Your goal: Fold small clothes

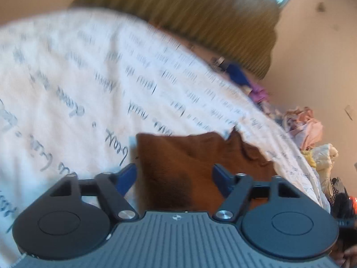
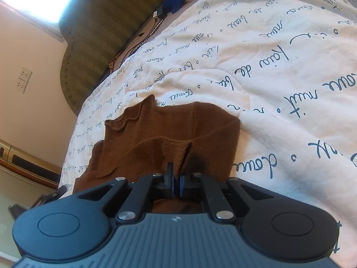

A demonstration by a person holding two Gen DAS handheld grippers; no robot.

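Brown knit sweater (image 2: 178,129) lies on a bed w/ a white blanket (image 2: 279,51) printed in script. In the right wrist view its collar end points away toward the far left, long axis running from the camera to that end; near part hidden under the gripper body. Right gripper (image 2: 176,178): jaws together, clamped on a raised fold of the sweater. Left gripper (image 1: 174,176): jaws apart, sweater between them, pads not pressing. Left view is blurred, so sweater edges are hard to make out. Clothes pile (image 1: 312,134) at far right, cut off.
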